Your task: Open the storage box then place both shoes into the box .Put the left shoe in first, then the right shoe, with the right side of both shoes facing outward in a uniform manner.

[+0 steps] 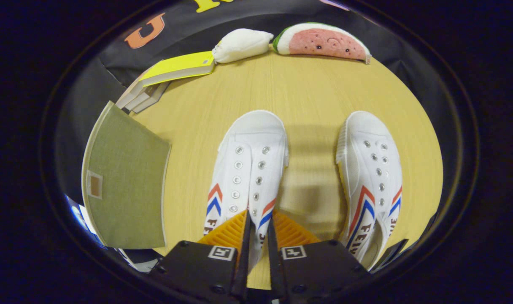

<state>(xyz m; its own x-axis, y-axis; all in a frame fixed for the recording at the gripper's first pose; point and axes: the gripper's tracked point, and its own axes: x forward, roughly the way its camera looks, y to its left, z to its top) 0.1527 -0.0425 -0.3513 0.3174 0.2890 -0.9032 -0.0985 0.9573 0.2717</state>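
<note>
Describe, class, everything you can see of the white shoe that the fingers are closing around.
The left-hand white shoe is a laceless canvas sneaker with a rubber toe cap, two rows of metal eyelets and red and blue chevron stripes on each side. It lies sole-down on the wooden table, toe pointing away from the gripper. The fingers are nearly closed around a thin part at its heel end, seemingly pinching it. Its twin stands apart.

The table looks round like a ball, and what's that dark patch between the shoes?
Gripper view: the fisheye lens bends the wooden table into a curve; the dark patch is a soft shadow between the left shoe and right shoe; the tongs pinch the left shoe's side.
</note>
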